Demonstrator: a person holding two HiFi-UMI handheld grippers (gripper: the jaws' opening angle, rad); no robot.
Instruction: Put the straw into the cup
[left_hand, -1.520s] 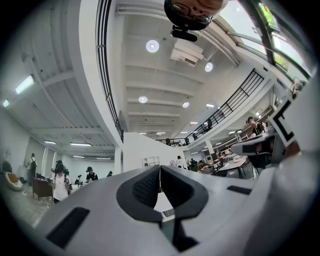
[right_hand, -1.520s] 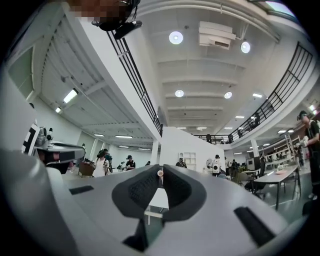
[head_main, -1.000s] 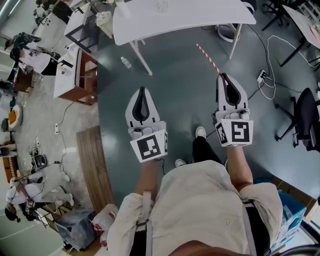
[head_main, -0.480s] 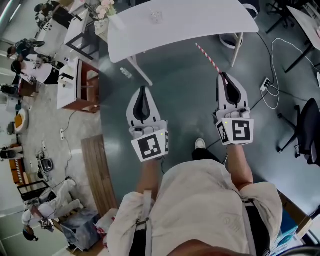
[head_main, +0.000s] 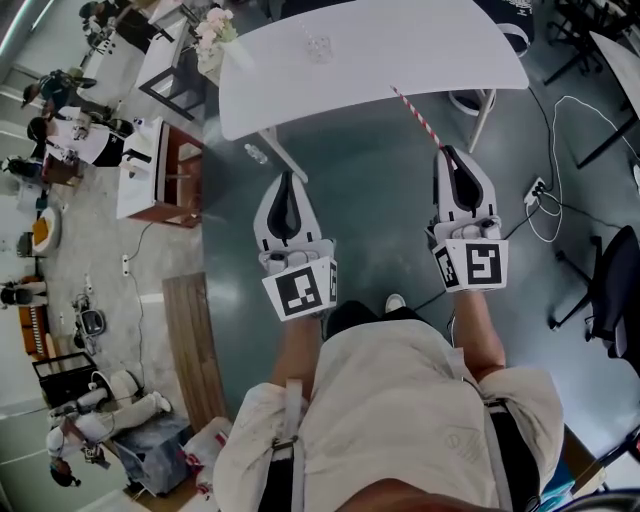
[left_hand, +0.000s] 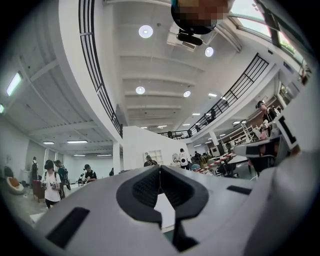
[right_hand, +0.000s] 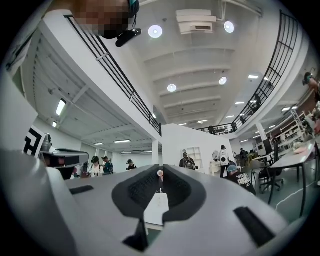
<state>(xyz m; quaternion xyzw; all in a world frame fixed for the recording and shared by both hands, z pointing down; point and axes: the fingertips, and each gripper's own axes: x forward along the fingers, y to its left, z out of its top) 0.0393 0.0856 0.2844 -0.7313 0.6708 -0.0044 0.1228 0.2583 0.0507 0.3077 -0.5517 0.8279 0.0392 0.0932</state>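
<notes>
— What does the person wear?
— A beige short-sleeved shirt (head_main: 400, 400), dark trousers (head_main: 350, 318) and a white shoe (head_main: 395, 302).
— And the tools?
— The left gripper (head_main: 285, 182) and right gripper (head_main: 448, 155) have white shells, black fingers (head_main: 283, 212) and marker cubes (head_main: 300, 290) with black-and-white squares.

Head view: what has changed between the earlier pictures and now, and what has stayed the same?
The person has walked toward the white table, which now lies lower in the view and nearer both grippers. The cup on it sits further into the frame. The tip of the straw now overlaps the table's edge. Unchanged: the right gripper is shut on the straw, and the left gripper is shut and empty.
</notes>
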